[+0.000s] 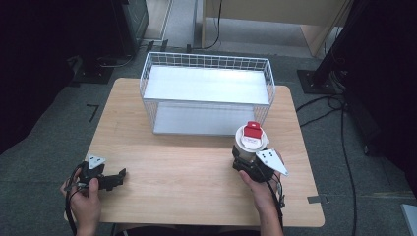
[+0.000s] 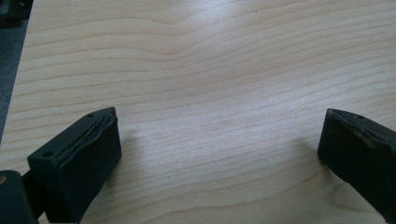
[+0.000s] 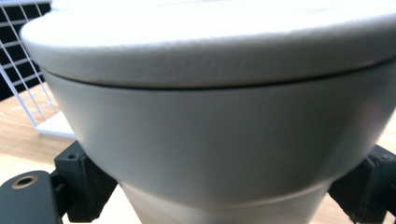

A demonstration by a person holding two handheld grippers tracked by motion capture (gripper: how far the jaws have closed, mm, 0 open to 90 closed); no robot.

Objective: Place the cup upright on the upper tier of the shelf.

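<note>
Just in front of the wire basket, the right gripper clamps a white lidded cup upright, likely for loading. The left gripper rests released on the table, well left of the basket.

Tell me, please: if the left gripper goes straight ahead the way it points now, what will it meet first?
Probably nothing soon. The left gripper, jaws open, points right along the bare wooden table. The right gripper holding the white cup lies far off, perhaps in line.
</note>
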